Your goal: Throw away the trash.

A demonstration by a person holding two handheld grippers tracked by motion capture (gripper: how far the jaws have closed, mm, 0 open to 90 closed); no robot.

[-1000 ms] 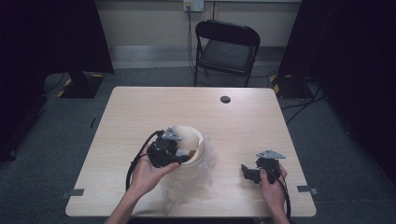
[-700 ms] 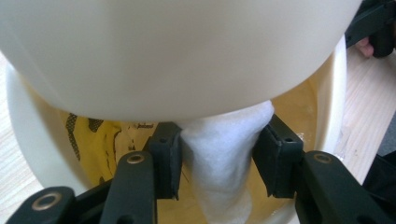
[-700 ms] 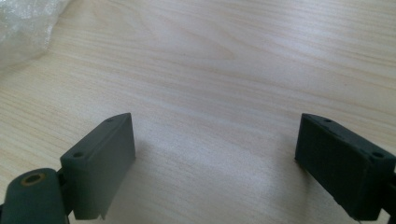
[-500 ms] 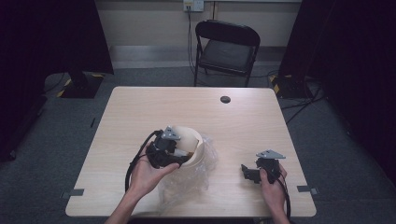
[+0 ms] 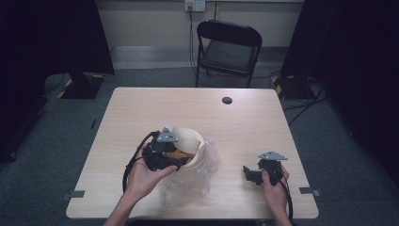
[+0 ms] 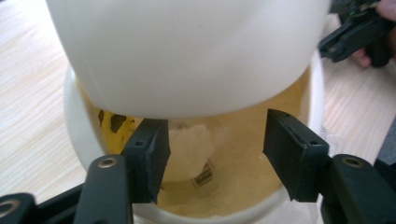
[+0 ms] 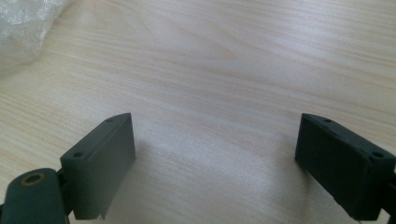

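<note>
Meanwhile, the left gripper point(image 6: 212, 156) pokes its parted jaws, gripping nothing, into the tilted white bowl point(image 5: 189, 145). Right of the bowl, the right gripper point(image 7: 215, 163) rests wide open and empty on the table point(image 5: 141, 108).

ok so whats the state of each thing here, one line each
left gripper: open, jaws at the bowl's mouth
right gripper: open, nothing between the jaws, low over the table
bowl: tipped on its side, on the plastic wrap
plastic wrap: crumpled, under the bowl
chair: unfolded, behind the table
black disc: flat on the table, alone
</note>
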